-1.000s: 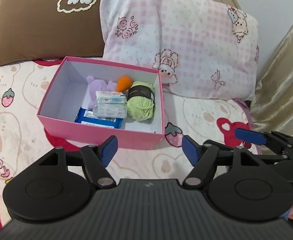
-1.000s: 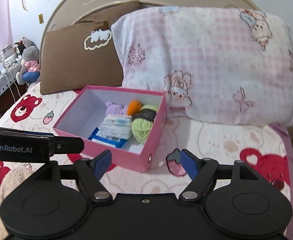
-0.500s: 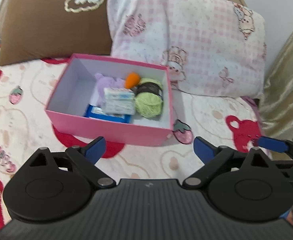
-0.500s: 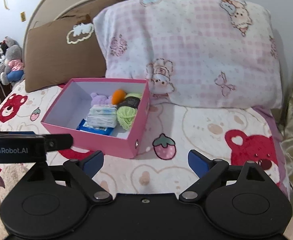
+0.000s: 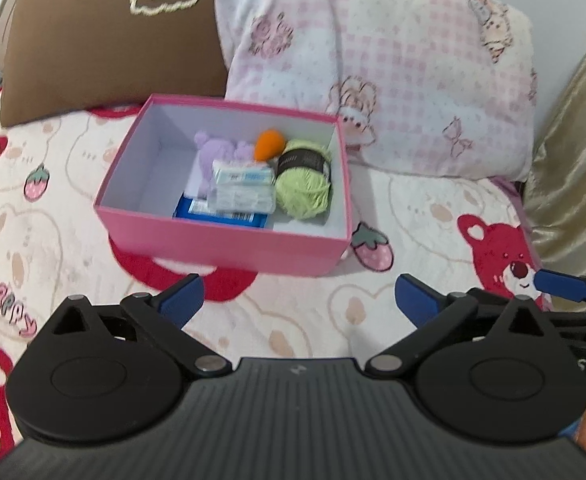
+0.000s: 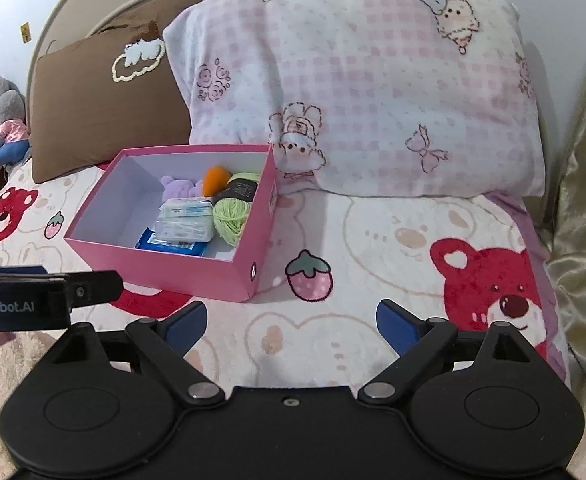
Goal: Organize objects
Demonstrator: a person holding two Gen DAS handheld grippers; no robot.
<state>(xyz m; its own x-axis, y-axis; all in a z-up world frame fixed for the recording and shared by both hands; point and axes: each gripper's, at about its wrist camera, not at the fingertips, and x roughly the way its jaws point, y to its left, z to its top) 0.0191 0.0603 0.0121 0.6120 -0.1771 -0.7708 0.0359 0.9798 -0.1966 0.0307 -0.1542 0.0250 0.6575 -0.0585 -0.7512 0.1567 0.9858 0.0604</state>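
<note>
Both claws hang released over the bed with nothing between their blue pads: the left claw, whose jaws are opening, and the right claw, spread wide. Ahead of them the pink box sits on the bear-print blanket, holding green yarn, an orange ball, a purple plush, tissue packs and a blue packet. Behind it lean a pink checked pillow and a brown pillow.

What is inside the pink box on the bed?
Inside the pink box: a green yarn ball, an orange toy, a purple plush, and clear packets stacked on a blue pack. The packets partly cover the plush and the blue pack.
</note>
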